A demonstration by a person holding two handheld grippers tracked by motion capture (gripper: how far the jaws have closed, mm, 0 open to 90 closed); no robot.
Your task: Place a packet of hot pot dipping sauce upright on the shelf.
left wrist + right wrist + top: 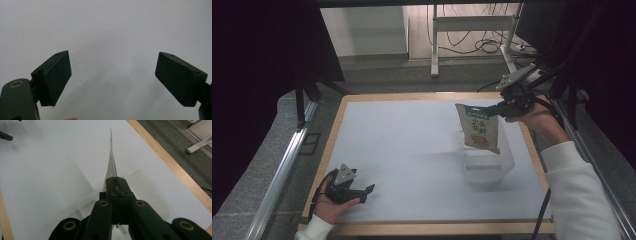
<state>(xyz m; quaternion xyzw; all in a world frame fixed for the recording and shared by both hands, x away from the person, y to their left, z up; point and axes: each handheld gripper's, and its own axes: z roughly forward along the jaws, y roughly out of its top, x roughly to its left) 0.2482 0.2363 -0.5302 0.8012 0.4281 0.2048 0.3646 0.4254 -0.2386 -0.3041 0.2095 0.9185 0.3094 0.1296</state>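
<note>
Both tongs: right tongs (493, 108) on packet (480, 128)

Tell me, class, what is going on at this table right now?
A person works with a gripper in each hand. The right gripper is shut on the top edge of a snack bag and holds it hanging above a clear plastic tub on the white table. The bag is not yet inside. The left gripper rests open near the table's front left, holding nothing.
</note>
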